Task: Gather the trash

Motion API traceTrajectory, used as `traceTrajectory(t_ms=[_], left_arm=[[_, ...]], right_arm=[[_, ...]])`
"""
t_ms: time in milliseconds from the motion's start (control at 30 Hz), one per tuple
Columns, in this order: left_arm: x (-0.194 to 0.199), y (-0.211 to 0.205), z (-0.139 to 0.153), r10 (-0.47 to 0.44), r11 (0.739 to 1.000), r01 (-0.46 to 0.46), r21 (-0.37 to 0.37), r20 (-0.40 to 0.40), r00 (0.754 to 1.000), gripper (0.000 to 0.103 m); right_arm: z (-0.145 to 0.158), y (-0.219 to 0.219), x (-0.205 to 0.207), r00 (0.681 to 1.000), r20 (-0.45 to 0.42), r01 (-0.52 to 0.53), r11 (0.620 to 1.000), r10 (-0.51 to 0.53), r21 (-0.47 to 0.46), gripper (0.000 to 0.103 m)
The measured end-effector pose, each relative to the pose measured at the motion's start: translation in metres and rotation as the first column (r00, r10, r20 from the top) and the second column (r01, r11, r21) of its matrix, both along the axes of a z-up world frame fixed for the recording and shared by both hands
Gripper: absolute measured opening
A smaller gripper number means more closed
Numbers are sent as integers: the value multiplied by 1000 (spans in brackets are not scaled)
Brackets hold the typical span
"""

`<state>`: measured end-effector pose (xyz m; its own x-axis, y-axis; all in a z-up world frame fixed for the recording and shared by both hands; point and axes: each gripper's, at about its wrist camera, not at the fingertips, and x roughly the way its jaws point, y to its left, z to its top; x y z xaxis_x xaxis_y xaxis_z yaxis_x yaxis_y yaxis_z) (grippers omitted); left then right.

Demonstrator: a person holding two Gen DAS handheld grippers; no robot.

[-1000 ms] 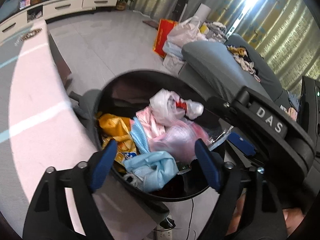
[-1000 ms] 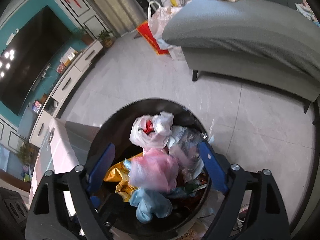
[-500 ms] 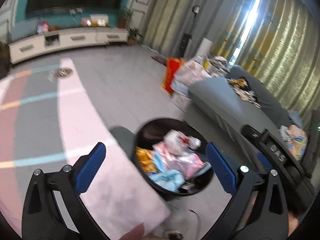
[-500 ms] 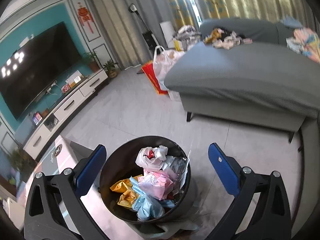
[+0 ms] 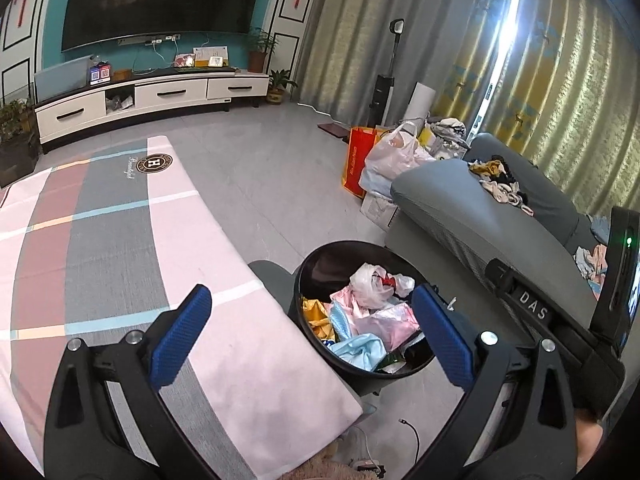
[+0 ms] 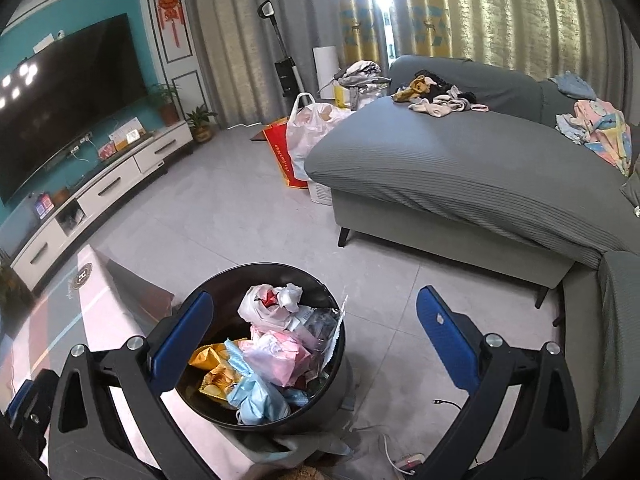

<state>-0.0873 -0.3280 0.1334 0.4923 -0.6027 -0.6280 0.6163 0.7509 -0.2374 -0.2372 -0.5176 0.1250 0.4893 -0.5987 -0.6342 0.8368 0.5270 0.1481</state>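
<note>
A round black trash bin [image 5: 320,256] stands on the floor beside the table, filled with crumpled trash: a white bag [image 5: 366,280], pink plastic [image 5: 390,318], a light blue piece [image 5: 360,348] and a yellow wrapper [image 5: 316,314]. The bin also shows in the right wrist view [image 6: 224,284] with the same trash [image 6: 276,356]. My left gripper [image 5: 310,338] is open and empty, raised above the table edge and the bin. My right gripper [image 6: 314,338] is open and empty, raised above the bin's right side.
A table with a pink, grey and striped cloth [image 5: 120,240] lies left of the bin. A grey sofa [image 6: 460,176] with clothes on it stands to the right. Bags [image 5: 384,164] sit on the tiled floor by the sofa. A TV cabinet [image 5: 152,96] lines the far wall. A cable and power strip [image 6: 404,462] lie near the bin.
Both grippers have risen and pulled back from the bin, which now looks smaller and lower in both views. Both grippers stay open and empty.
</note>
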Motion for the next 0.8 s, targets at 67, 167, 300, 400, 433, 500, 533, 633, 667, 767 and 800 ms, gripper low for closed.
traceTrajectory(t_ms=[67,167,300,400,433,500,533,633,667,767,800], left_arm=[[0,-1,-1,1,1000,-1,7,-1,1000,100],[-1,-2,-2,-7,1000,7,8,4,1000,100],[-3,-3,-2,-12,1000,12,18,11,1000,100],[-3,-4,-3,-17,1000,17,19,2,1000,100],[-4,-5,-4,-20,1000,20,18,-2,1000,100],[-5,-6,-4,-26,999,26,21,-2,1000,100],[-5,-7,-5,-28,999,28,22,-1,1000,100],[-7,-8,-6,-35,999,35,24,3,999,100],[-8,-9,-7,-38,999,38,28,3,999,100],[-9,-11,-8,-43,998,43,34,4,999,100],[-9,-11,-9,-43,999,43,34,4,999,100]], right_arm=[[-1,0,0,1000,0,0,1000,0,2,100],[-1,1,1,1000,-6,-1,1000,1,1,100],[-2,1,2,1000,-10,-4,1000,4,2,100],[-3,1,3,1000,-17,-5,1000,5,0,100],[-3,2,3,1000,-17,-4,1000,4,1,100],[-3,1,3,1000,-19,-1,1000,1,1,100],[-3,1,3,1000,-21,2,1000,-2,1,100],[-4,-1,3,1000,-29,5,1000,-5,1,100],[-5,-1,3,999,-33,7,1000,-7,1,100],[-5,-2,3,999,-35,6,1000,-6,2,100],[-6,-2,3,999,-35,4,1000,-4,3,100]])
